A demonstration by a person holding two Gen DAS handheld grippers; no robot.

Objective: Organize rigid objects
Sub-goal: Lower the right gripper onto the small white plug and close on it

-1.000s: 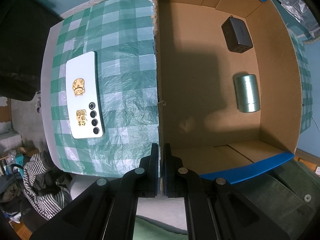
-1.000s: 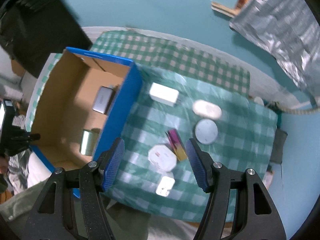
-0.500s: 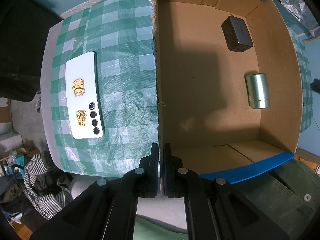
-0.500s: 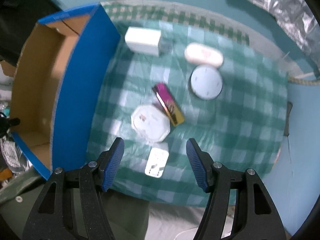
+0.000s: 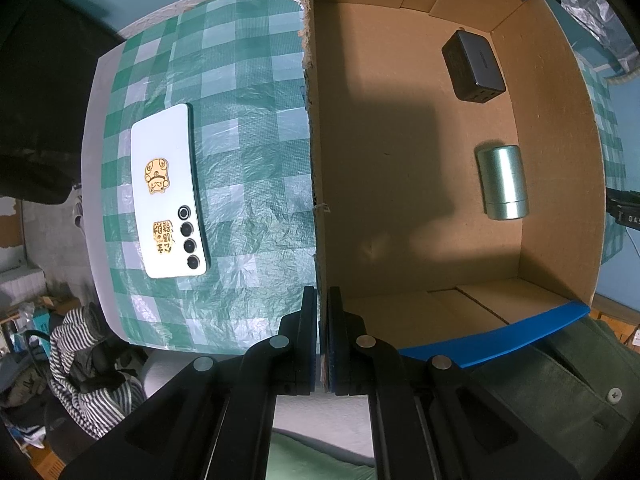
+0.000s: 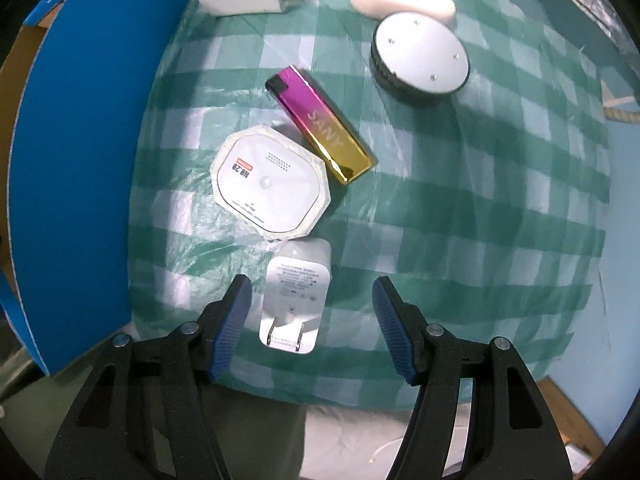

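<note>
Right claw lowered over the plug adapter while the left claw pinned the box wall.

The blue-sided cardboard box (image 5: pixel 400 160) sat mid-surface on the green checked cloth (image 6: pixel 440 208), holding a black charger block (image 5: pixel 474 66) and a silver metal cylinder (image 5: pixel 502 182). The left claw (image 5: pixel 323 336) was clamped shut on the box's near wall. The right claw (image 6: pixel 312 320) stood open astride the small white plug adapter (image 6: pixel 294 294) at the surface's near edge, off-centre toward one pad. Closing so could skew it, nudge the touching white octagonal device (image 6: pixel 270 182), or slip on the prongs.
</note>
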